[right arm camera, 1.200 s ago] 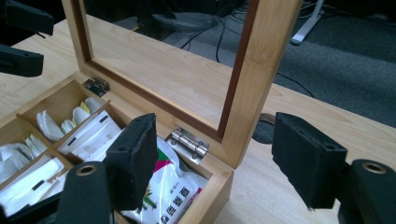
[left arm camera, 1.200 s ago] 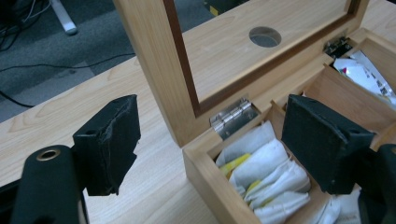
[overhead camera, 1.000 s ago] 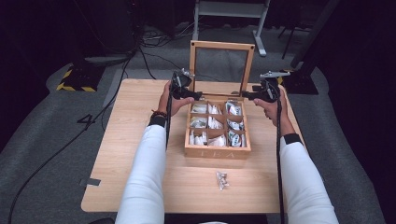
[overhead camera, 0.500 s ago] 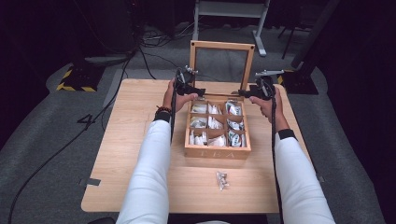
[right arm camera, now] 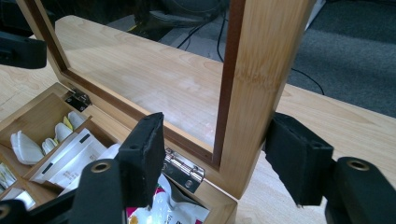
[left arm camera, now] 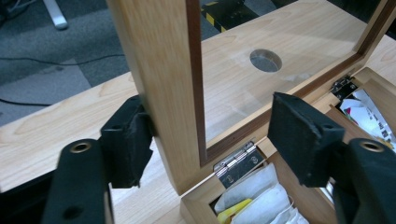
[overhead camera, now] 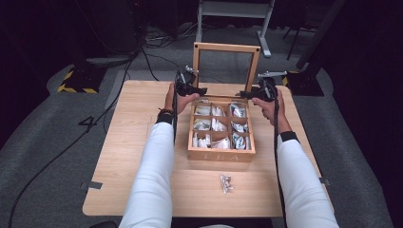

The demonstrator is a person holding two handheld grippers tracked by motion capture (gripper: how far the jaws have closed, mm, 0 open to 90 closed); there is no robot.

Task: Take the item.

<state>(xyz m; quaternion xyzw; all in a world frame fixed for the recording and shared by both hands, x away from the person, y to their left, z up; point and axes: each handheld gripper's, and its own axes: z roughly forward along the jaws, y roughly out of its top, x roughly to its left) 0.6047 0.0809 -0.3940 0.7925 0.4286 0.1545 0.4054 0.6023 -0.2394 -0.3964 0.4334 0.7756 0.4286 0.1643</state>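
Wooden tea box [overhead camera: 221,154], pale timber, nine square compartments holding paper-wrapped sachets [overhead camera: 213,125], set at mid-table on a light plywood table [overhead camera: 123,156]; its glazed lid [overhead camera: 226,47] stands upright on small metal hinges [left arm camera: 235,161] at the far edge. Left item: left gripper [overhead camera: 190,88], black, foam-padded jaws, held at the lid's left upright near the hinge; jaws apart, straddling the frame post, one pad touching the post's outer face, the other pad standing clear over the glass side, so not clamped. Likely purpose: to steady or swing the lid from its base. Centre: lid frame of smooth blond wood with a darker inner lip, clear pane through which a round hole [left arm camera: 265,60] in the table shows. Right item: right gripper [overhead camera: 259,92], matching build, jaws likewise apart around the lid's right upright, outer pad at or touching the post, inner pad just above the hinge [right arm camera: 183,171]. Symmetrical placement suggests a two-handed lid move. Loose sachet bundle [overhead camera: 225,183] lies on the near table, well apart from the box.
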